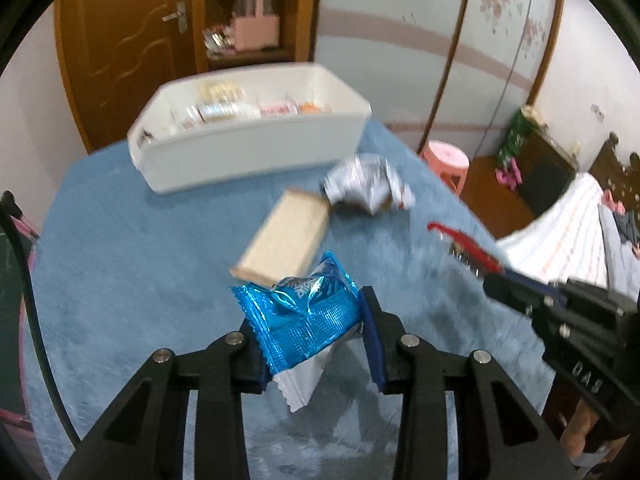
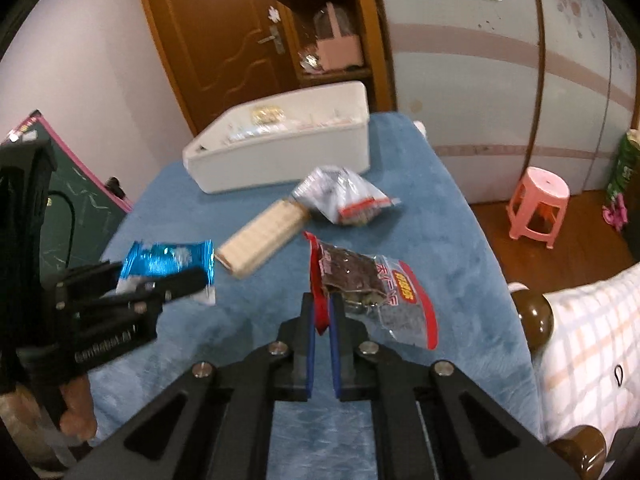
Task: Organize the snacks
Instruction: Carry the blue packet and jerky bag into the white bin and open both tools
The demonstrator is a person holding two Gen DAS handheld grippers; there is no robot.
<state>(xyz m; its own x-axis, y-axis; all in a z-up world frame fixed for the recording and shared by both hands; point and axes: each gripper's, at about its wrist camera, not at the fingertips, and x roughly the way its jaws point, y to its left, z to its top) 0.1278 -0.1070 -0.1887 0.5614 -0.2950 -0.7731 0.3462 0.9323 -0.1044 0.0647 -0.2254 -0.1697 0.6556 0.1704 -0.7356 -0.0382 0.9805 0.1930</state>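
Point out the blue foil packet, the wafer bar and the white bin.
blue foil packet (image 1: 304,320), left wrist view, foil middle.
wafer bar (image 1: 286,238), left wrist view, top face.
white bin (image 2: 288,160), right wrist view, front wall.

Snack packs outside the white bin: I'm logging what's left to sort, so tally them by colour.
Blue foil pack, in the left gripper: 1
Beige wafer pack: 1
Silver pack: 1
Clear red-trimmed pack, in the right gripper: 1
Total: 4

White plastic bin upper centre on blue plush tabletop; silver foil pouch below it; beige wafer bar left of pouch; pink plastic stool far right.
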